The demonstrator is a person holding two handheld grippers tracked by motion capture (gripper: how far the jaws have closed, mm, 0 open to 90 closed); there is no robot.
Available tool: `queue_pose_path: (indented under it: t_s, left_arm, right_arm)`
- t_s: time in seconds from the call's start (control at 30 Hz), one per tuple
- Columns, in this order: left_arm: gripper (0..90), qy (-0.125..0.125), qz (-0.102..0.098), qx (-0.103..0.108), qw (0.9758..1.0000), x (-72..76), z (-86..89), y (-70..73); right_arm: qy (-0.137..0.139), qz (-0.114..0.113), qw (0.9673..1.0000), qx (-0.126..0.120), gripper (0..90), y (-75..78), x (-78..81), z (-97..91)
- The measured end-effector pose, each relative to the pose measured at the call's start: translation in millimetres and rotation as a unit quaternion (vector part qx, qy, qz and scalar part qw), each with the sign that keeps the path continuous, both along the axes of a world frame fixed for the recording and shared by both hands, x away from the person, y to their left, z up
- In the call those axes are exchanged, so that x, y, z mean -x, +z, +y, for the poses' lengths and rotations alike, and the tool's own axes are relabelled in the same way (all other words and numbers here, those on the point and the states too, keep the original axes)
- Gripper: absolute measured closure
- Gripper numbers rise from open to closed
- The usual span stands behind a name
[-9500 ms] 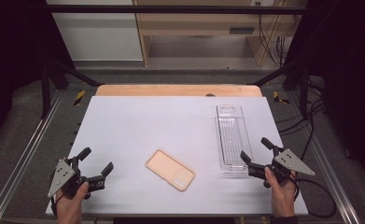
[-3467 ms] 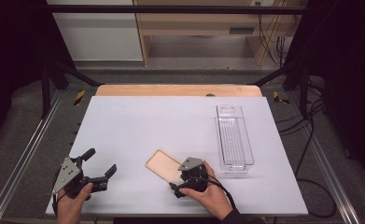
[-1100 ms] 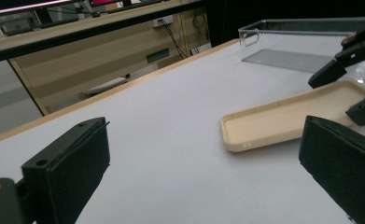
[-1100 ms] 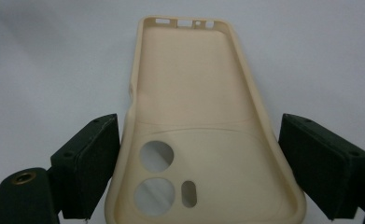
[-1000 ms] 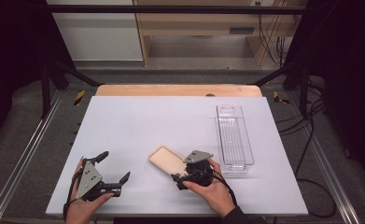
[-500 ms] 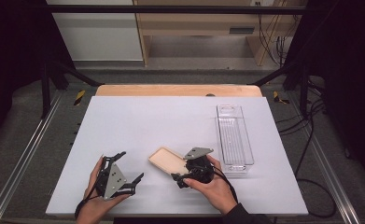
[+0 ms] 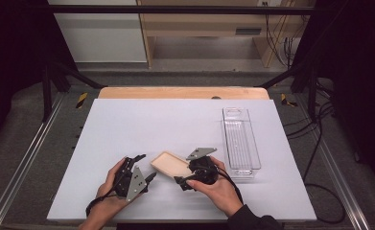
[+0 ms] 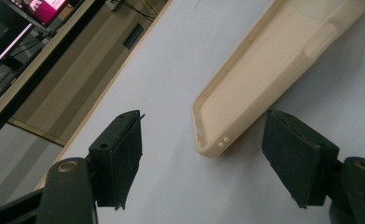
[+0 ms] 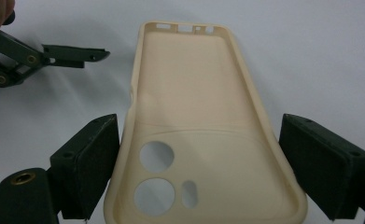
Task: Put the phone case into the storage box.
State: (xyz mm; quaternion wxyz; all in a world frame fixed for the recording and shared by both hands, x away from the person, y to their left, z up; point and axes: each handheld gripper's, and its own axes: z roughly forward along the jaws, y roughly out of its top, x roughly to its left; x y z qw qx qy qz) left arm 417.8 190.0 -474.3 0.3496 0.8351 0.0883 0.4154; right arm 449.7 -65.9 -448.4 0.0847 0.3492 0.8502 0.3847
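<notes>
A beige phone case point(image 7: 168, 163) lies on the white table point(image 7: 175, 120), hollow side up and tilted, its camera-hole end raised. My right gripper point(image 7: 185, 170) is shut on that end, and its pads press both long edges of the case point(image 9: 189, 107). My left gripper point(image 7: 146, 166) sits just left of the case's far end and is open. Its jaws have just been closing, with the case's corner point(image 8: 217, 135) between and ahead of them, untouched. One of its fingers point(image 9: 73, 52) shows beyond the case in the right gripper view.
A clear plastic tray point(image 7: 226, 139) stands lengthwise at the right of the table, just right of my right hand. A wooden strip point(image 7: 182, 92) runs along the table's far edge. Metal rails and cables flank both sides.
My left gripper has slid right, up to the case's far end, and its jaws have narrowed. The right gripper has stayed still with the case in it.
</notes>
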Motion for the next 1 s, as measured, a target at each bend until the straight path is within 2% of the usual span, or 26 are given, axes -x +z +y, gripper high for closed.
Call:
queue_pose_path:
  t_s: [0.27, 0.57, 0.77, 1.0]
  left_arm:
    - [37.1, -0.009, -0.009, -0.035, 0.9993, -4.0, -3.4, -2.5]
    - [44.7, -0.025, -0.01, -0.062, 0.9977, -7.0, -8.6, -8.5]
    - [49.6, -0.03, -0.02, -0.092, 0.9951, -10.9, -12.6, -8.5]
    - [60.3, -0.032, -0.028, -0.107, 0.9933, -12.2, -13.5, -8.8]
  right_arm:
    - [0.003, 0.008, 1.0, 0.001, 13.8, 1.8, -4.0, 1.0]
    - [0.006, 0.014, 0.9999, 0.001, 13.7, 6.7, -7.1, 4.5]
    - [0.011, 0.014, 0.9998, -0.002, 13.7, 9.2, -6.5, 6.7]
    - [0.021, 0.007, 0.9997, -0.003, 13.5, 13.4, -4.0, 9.0]
